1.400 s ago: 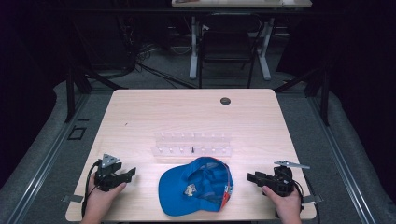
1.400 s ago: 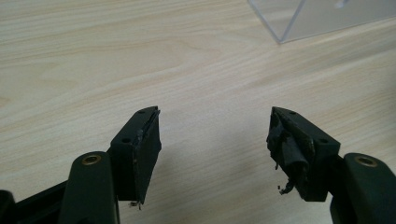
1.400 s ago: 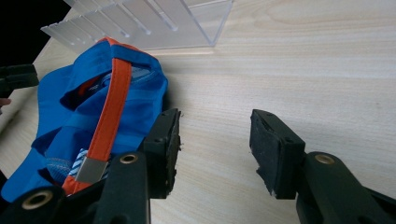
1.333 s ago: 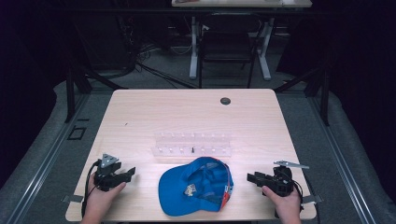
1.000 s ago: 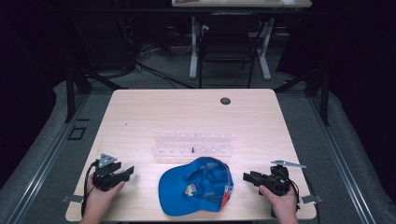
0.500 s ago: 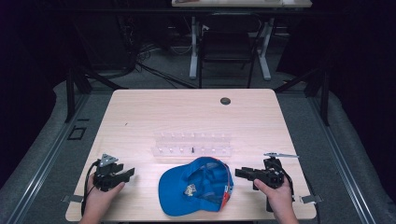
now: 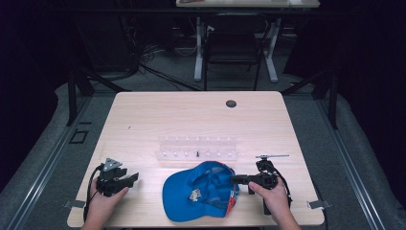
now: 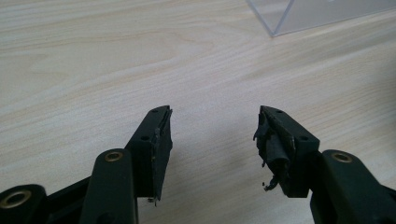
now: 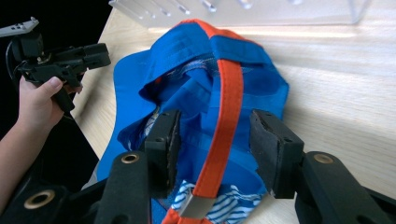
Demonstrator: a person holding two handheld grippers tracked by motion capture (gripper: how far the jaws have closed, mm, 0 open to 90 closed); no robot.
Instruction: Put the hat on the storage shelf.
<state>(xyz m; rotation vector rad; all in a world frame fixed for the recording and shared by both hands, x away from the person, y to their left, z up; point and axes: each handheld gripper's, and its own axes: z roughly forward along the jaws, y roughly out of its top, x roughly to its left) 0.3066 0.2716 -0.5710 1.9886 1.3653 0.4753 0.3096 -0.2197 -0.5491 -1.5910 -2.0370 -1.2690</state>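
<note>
1. Blue cap (image 7: 201, 197) lies upside down at the table's (image 7: 143, 120) near edge, centre, between the two hands. Inside faces up; orange back strap (image 9: 229, 116) runs across the opening, metal buckle (image 9: 190, 205) at its near end.
2. Right gripper (image 7: 239, 179) sits at the cap's right edge, pointing left into it. In the right gripper view (image 9: 212, 154) the jaws are spread and have just been closing a little; strap and blue fabric lie between them, pads not pressing on either.
3. Left gripper (image 7: 125, 178) is well left of the cap, over bare wood. In its own view (image 8: 212, 140) jaws are spread wide, nothing between them.
4. Clear plastic rack (image 7: 197, 148) stands just behind the cap, long side across the table, near but not touching it as far as I can tell. One small dark item (image 7: 197, 154) stands in it; can't tell what it is.
5. Round dark grommet (image 7: 231, 103) near the far edge, well away from everything.
6. Nothing stands between the left gripper and the cap. On the right side the cap's own folded crown and strap crowd the jaw gap.
7. Chair (image 7: 232, 45) and desk legs behind the table, off the work surface.
</note>
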